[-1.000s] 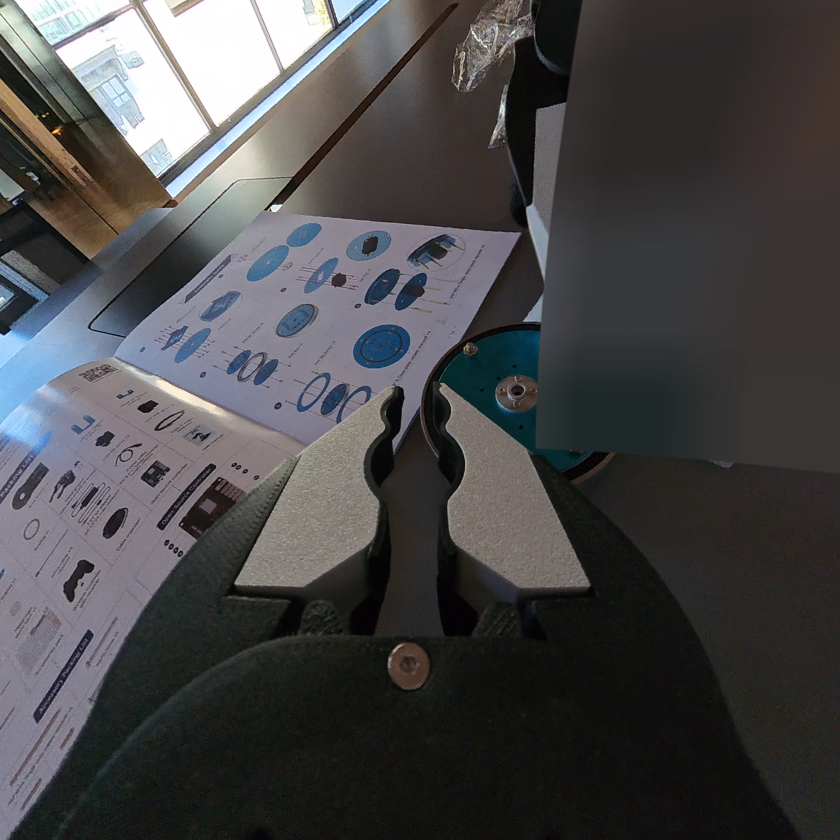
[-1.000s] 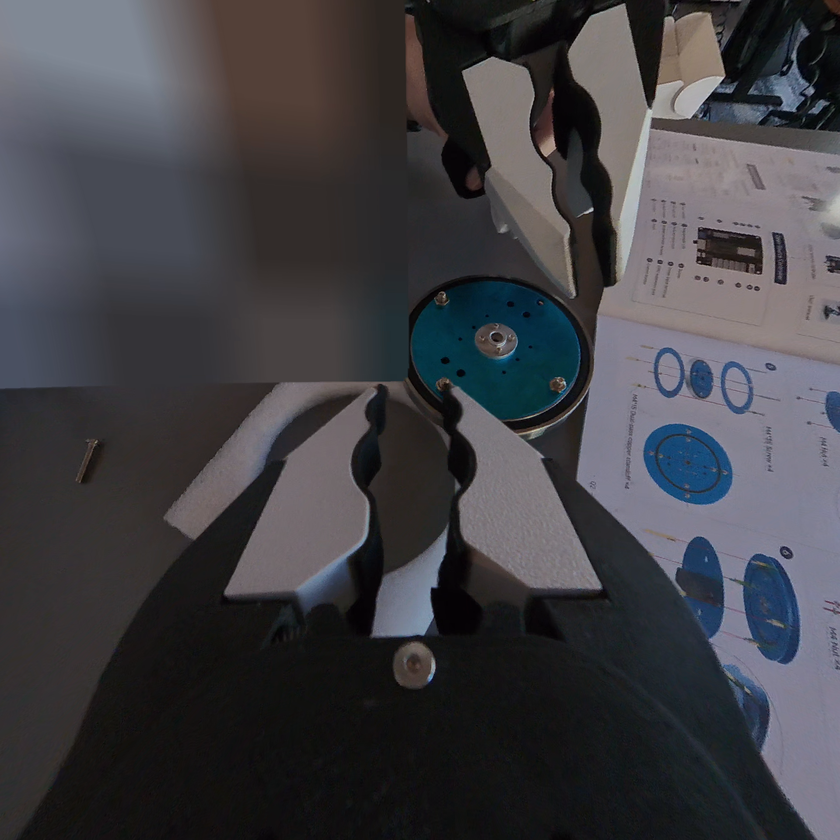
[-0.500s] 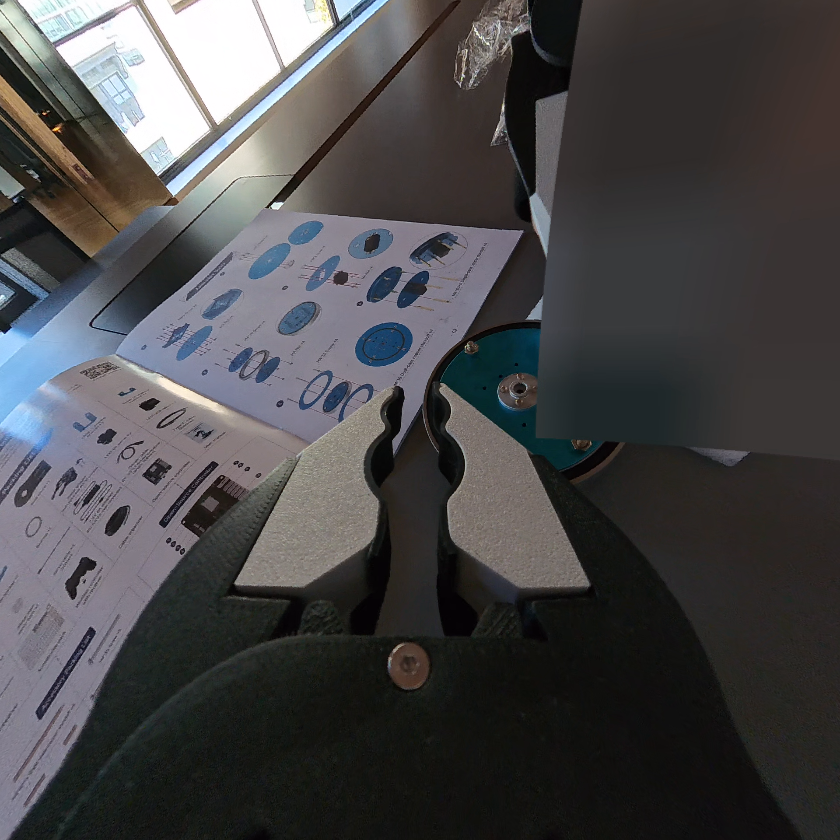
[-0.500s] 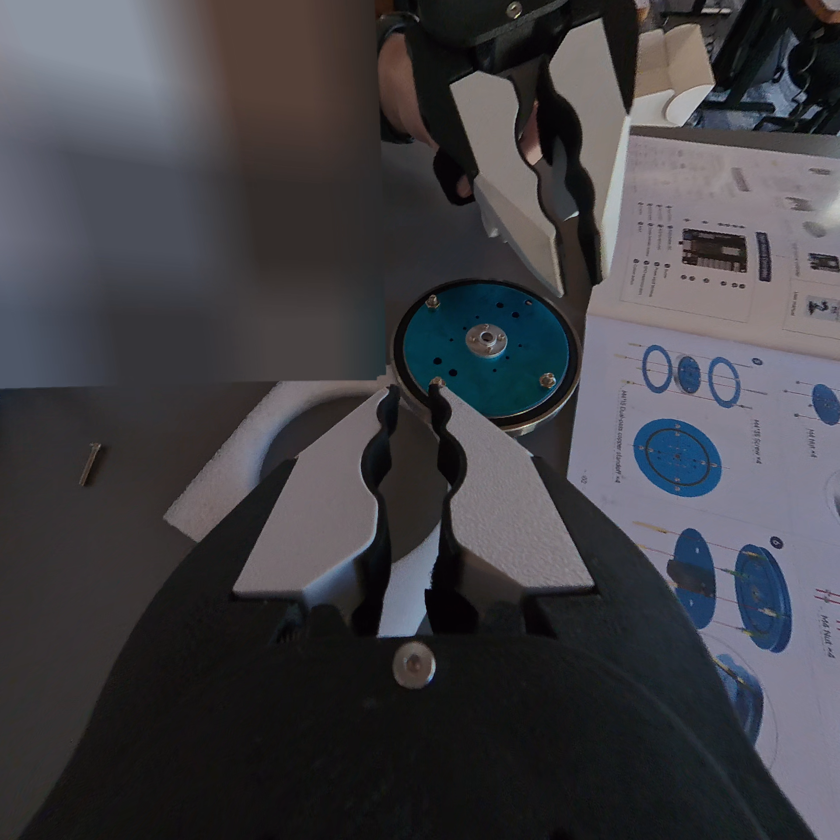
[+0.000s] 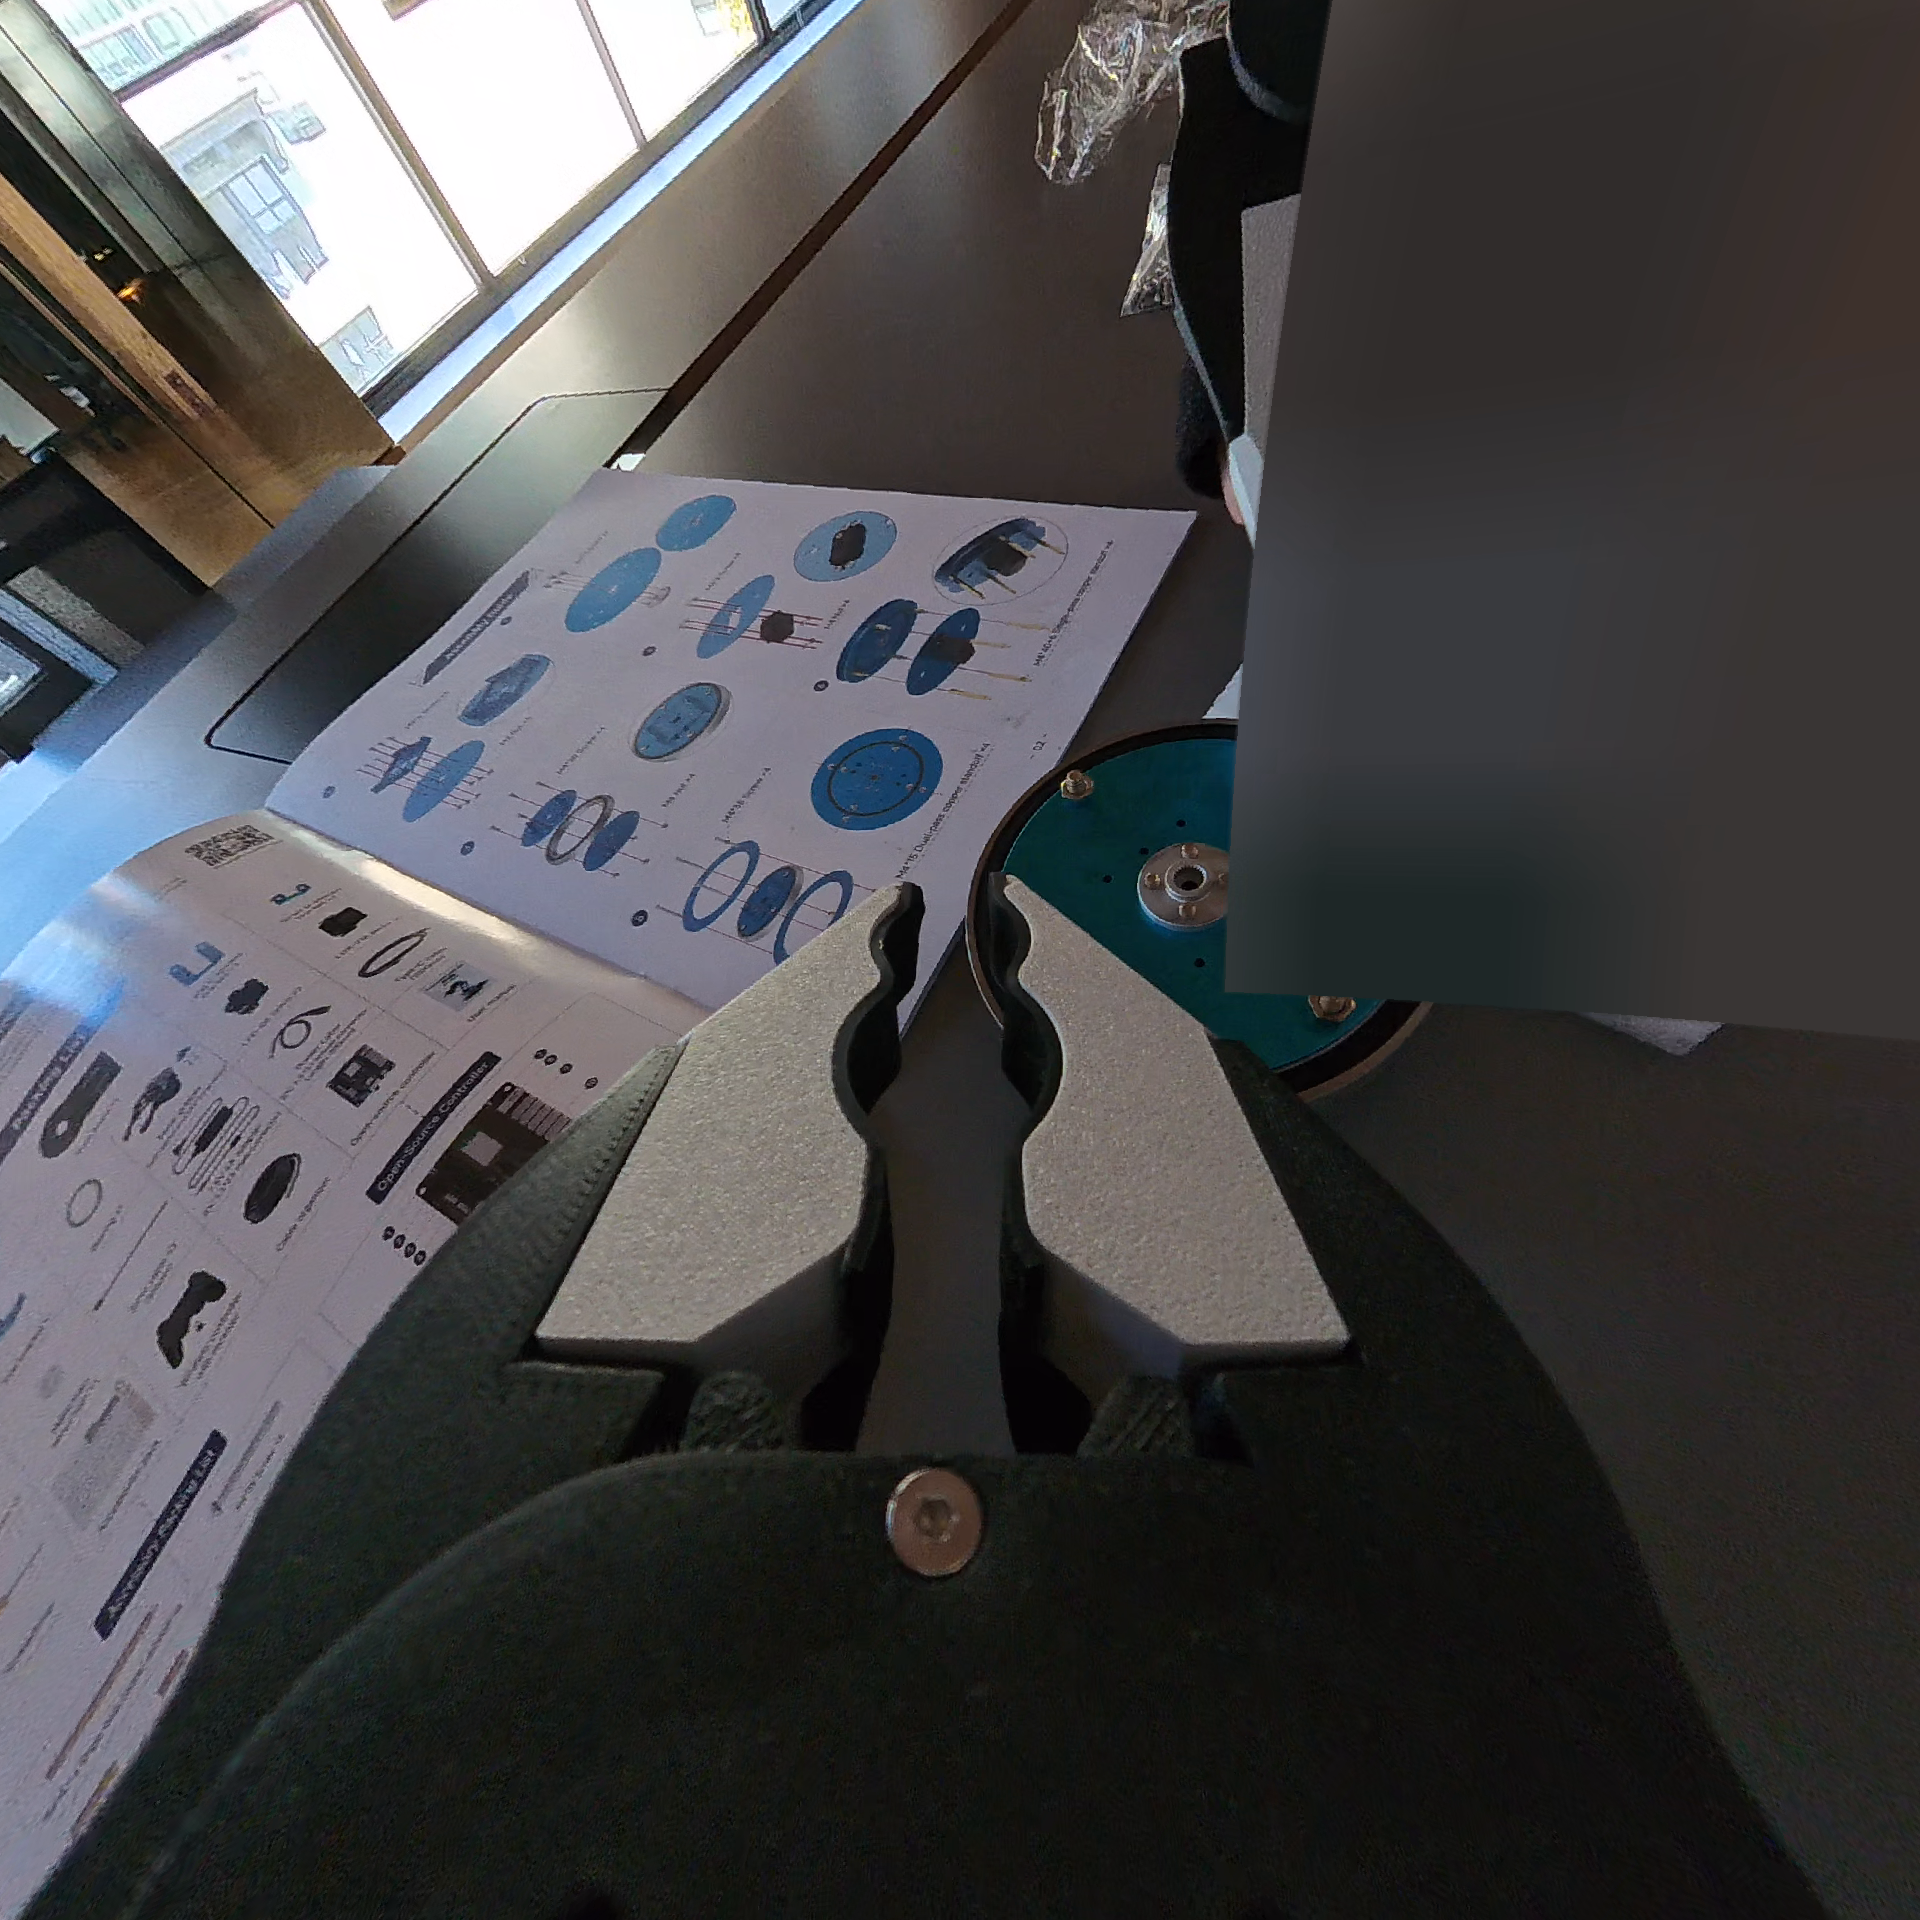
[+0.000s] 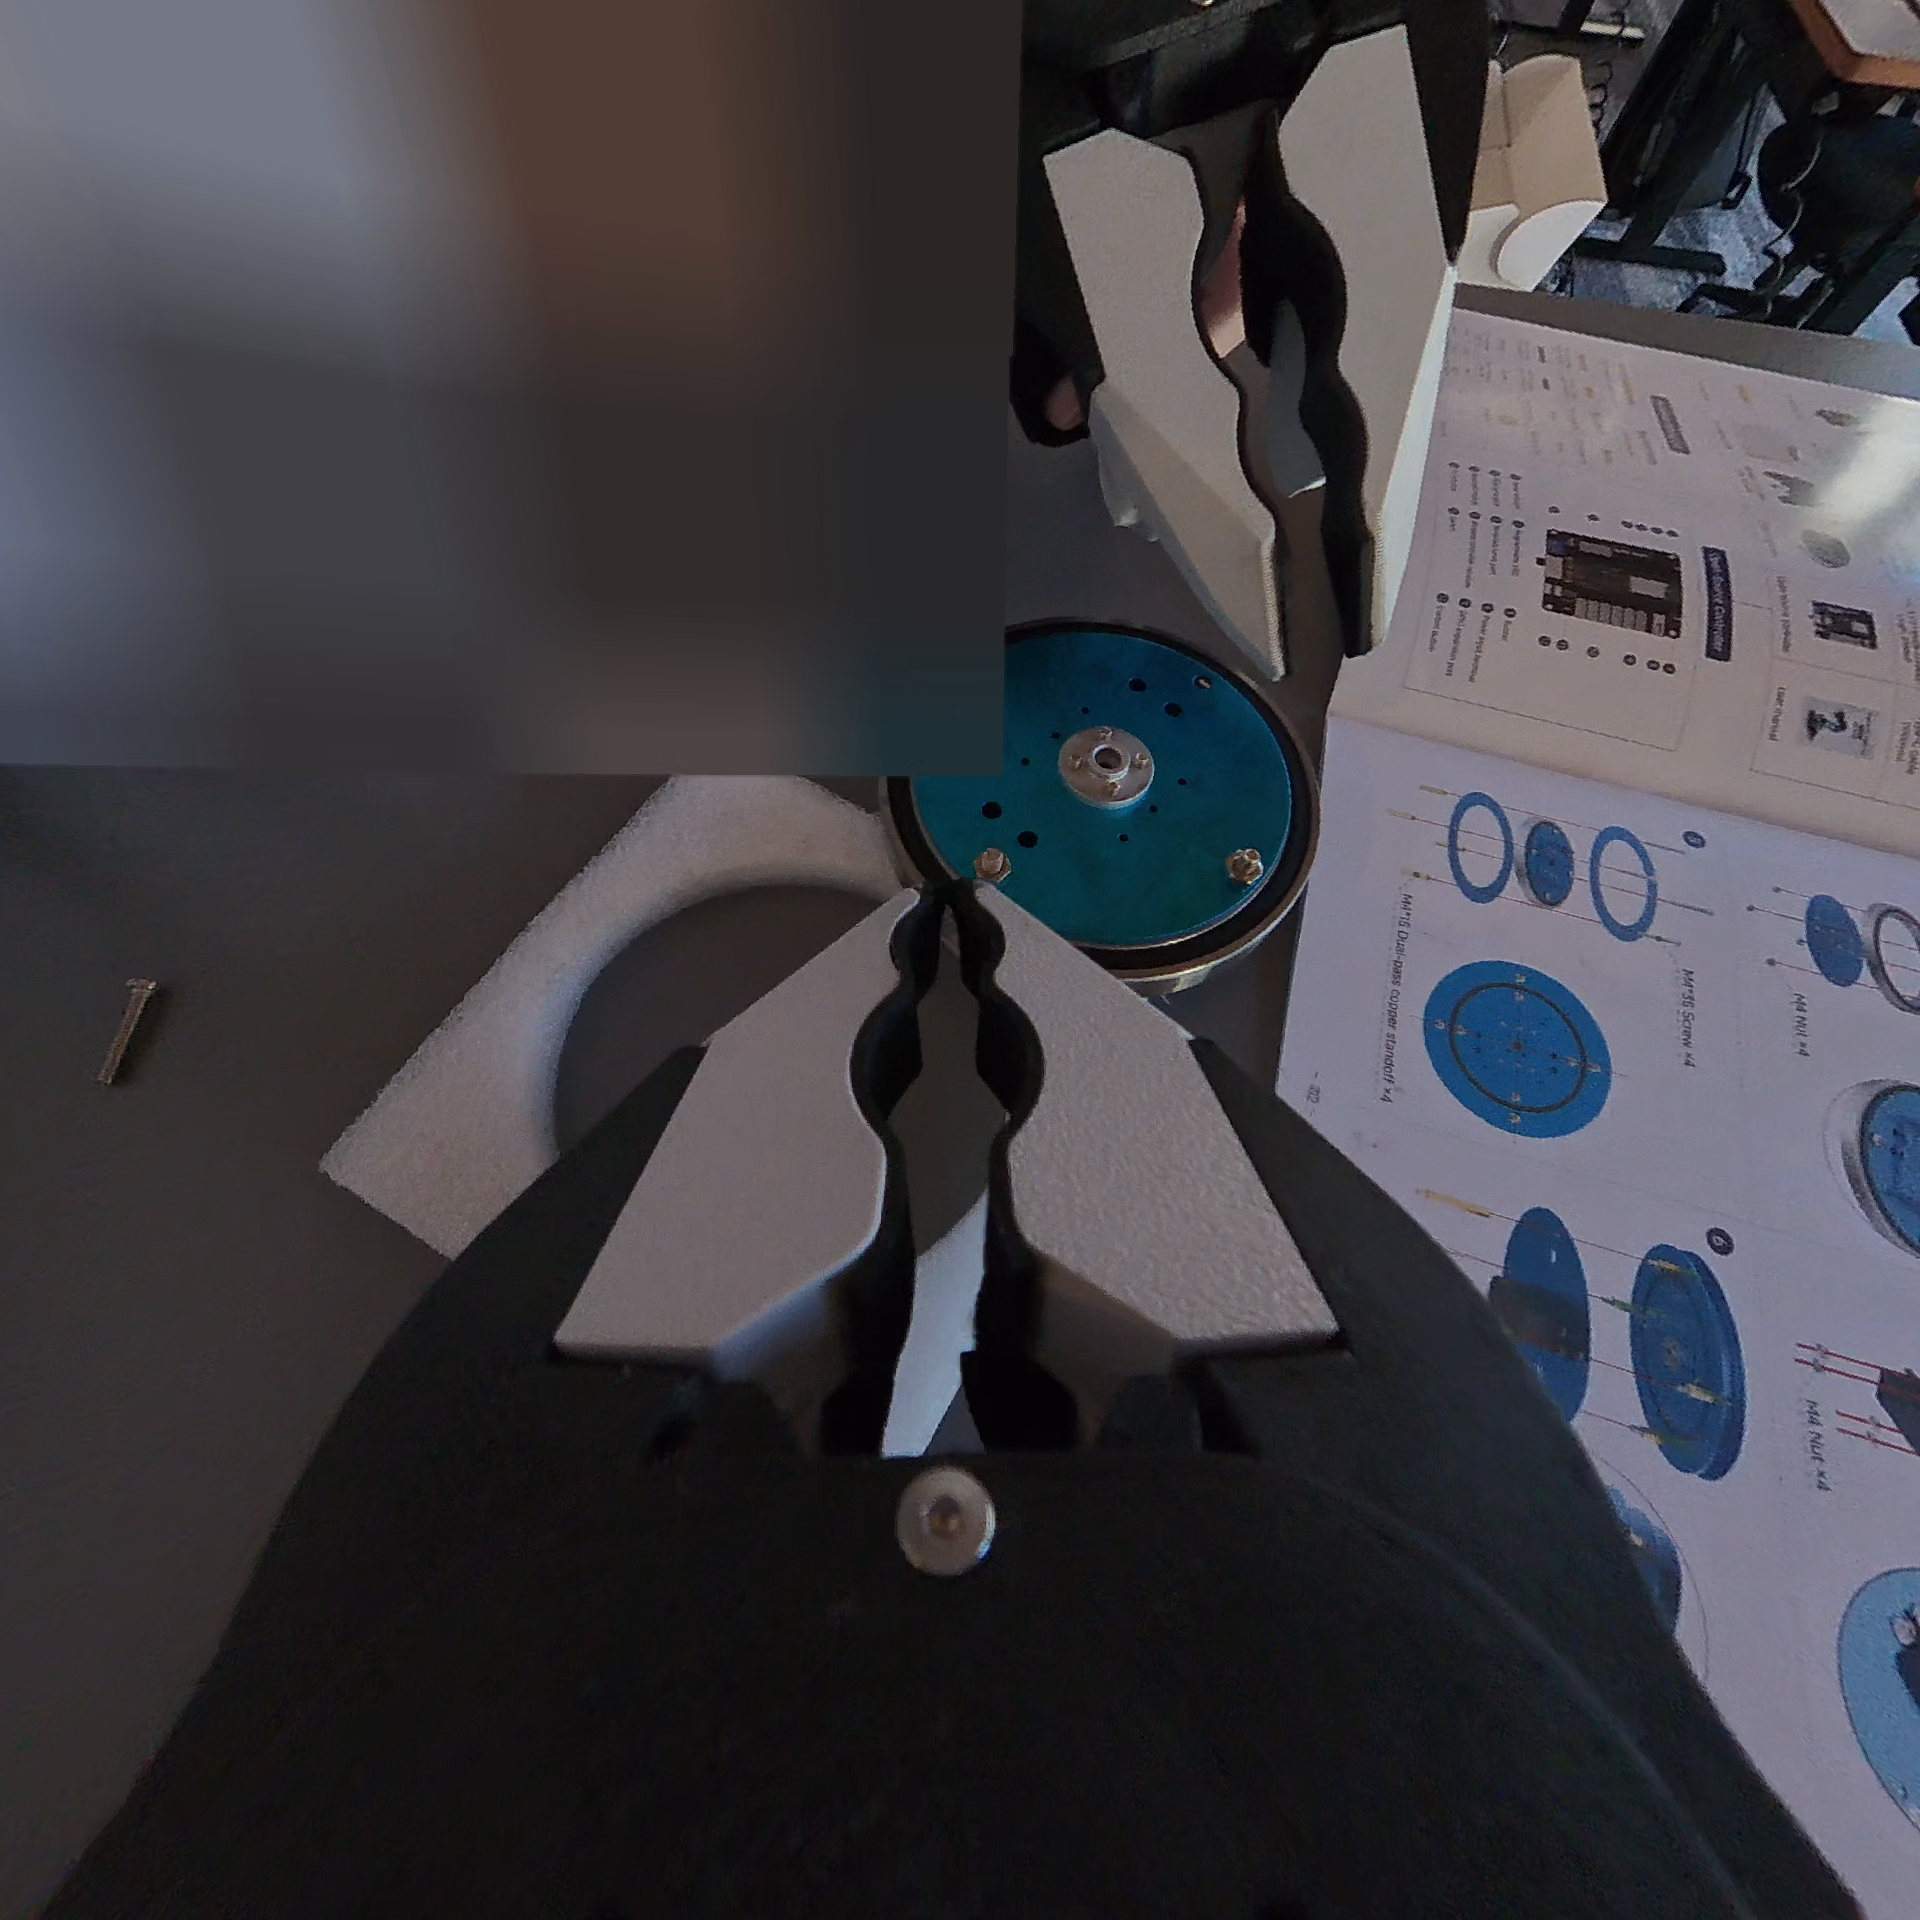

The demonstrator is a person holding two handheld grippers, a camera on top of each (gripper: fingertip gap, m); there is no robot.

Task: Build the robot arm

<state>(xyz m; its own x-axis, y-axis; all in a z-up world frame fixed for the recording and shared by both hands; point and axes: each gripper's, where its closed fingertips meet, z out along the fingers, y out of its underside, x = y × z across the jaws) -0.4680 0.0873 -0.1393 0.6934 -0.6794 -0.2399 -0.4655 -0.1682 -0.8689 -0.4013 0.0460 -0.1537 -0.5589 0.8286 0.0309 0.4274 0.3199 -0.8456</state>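
We see a dark table (image 5: 935, 343) under bright windows (image 5: 436, 135), upper left; both claws hold nothing: left gripper (image 5: 948, 896) slightly parted, right gripper (image 6: 948, 896) nearly closed beside the blue disc (image 6: 1101, 821).

Looks like an office or lab workspace used for kit assembly. Long dark counter (image 5: 935, 343) runs toward big windows (image 5: 343, 156) at upper left of the left wrist view, a building visible outside. Printed assembly manual (image 5: 665, 727) lies open on it, parts diagrams on both pages. White foam packing insert (image 6: 499, 1081) at centre left of the right wrist view, loose screw (image 6: 127, 1029) far left, open cardboard box (image 6: 1538, 177) upper right.
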